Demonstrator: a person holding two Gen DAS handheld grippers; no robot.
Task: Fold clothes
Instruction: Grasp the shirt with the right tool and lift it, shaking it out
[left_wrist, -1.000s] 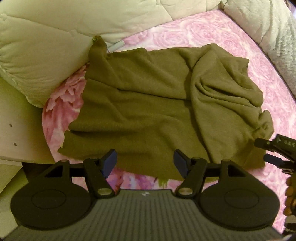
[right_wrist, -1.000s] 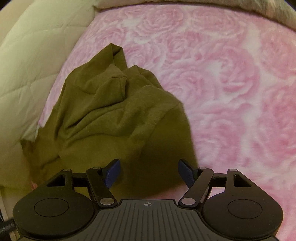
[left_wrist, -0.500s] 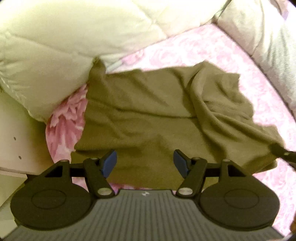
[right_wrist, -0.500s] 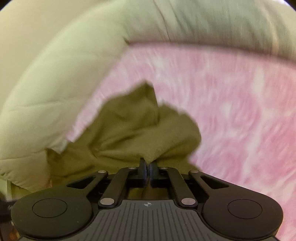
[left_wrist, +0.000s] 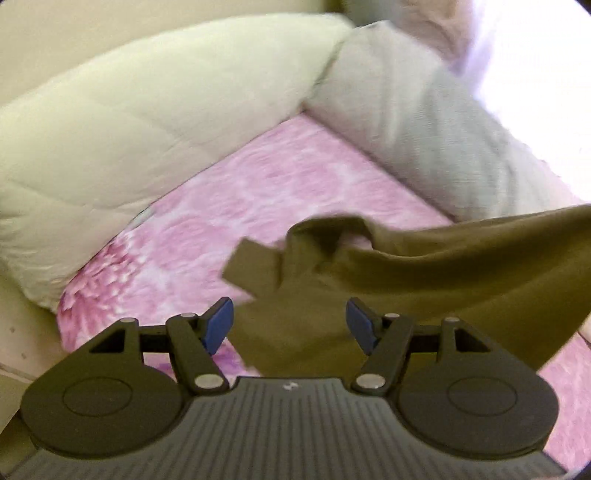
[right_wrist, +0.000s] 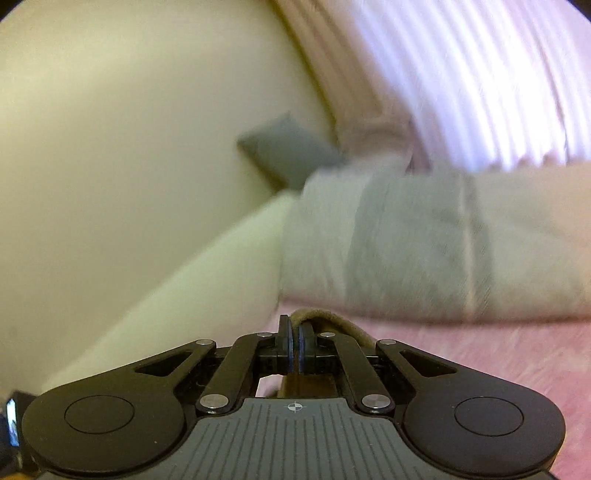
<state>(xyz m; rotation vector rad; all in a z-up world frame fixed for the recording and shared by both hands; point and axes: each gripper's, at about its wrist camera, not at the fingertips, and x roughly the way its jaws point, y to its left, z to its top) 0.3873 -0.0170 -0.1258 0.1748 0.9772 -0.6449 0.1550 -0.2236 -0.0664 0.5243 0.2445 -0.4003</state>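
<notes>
Evidently the olive-green garment (left_wrist: 443, 280) hangs lifted and unfolded above the pink floral bedspread (left_wrist: 229, 206); the right gripper (right_wrist: 295, 345) is pinched onto its edge. Beside the cloth, the left gripper (left_wrist: 290, 328) gapes wide and empty; I judge this a lift-and-spread step, needing a second corner grasped.

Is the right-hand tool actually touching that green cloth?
Touching. In the right wrist view the right gripper has its jaws closed together on a fold of the olive cloth, which bulges out just beside them.
</notes>
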